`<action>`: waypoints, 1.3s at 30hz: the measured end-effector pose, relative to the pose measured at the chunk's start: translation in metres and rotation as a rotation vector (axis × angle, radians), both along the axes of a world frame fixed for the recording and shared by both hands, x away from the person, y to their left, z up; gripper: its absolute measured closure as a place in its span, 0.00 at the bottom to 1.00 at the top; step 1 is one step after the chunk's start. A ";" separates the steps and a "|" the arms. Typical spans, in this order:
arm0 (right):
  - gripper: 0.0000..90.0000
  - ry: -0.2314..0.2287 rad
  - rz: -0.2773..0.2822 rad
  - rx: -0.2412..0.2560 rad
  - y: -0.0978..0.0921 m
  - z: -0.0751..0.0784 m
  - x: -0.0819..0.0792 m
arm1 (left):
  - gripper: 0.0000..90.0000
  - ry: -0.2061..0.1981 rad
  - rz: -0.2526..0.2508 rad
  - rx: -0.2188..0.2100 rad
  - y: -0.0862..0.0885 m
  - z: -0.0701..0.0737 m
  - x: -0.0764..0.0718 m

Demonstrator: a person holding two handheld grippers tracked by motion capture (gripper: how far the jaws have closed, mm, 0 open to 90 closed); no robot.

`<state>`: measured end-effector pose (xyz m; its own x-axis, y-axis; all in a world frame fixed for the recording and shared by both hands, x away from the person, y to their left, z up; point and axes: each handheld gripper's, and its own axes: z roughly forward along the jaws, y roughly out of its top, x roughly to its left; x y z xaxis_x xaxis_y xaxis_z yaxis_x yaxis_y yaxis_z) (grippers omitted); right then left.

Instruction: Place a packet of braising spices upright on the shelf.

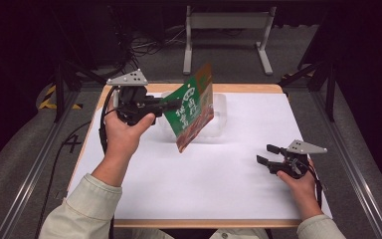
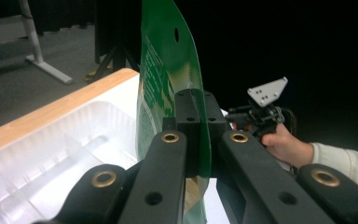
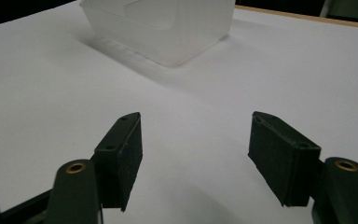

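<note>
A green food pouch (image 1: 191, 107) with red and orange print hangs tilted in the air over the front of a clear plastic tray (image 1: 220, 112). My left gripper (image 1: 171, 104) is shut on the pouch's left edge. In the left gripper view the black jaws pinch the green pouch (image 2: 168, 79) edge-on, with the tray (image 2: 51, 154) below left. My right gripper (image 1: 268, 154) rests low over the white table at the right, open, with nothing between its fingers (image 3: 121, 158). The tray (image 3: 161, 25) stands ahead of it in the right gripper view.
A white sheet (image 1: 214, 184) covers the wooden table (image 1: 248, 88). A metal stand (image 1: 226, 22) and cables lie on the floor beyond the far edge. The other hand with its gripper (image 2: 261, 109) shows in the left gripper view.
</note>
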<state>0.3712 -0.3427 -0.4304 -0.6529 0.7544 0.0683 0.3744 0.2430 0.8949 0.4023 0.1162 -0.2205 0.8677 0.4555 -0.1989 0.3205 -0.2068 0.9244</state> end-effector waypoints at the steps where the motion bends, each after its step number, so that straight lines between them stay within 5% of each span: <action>1: 0.39 0.000 0.000 0.000 0.000 0.000 0.000 | 1.00 0.000 0.000 0.000 0.000 0.000 0.000; 20: 0.39 0.000 -0.007 0.002 -0.005 -0.001 -0.004 | 1.00 -0.005 0.128 -0.012 0.003 0.016 0.035; 39: 0.38 -0.002 -0.020 0.009 -0.009 -0.001 -0.007 | 1.00 -0.005 0.228 0.002 0.004 0.013 0.068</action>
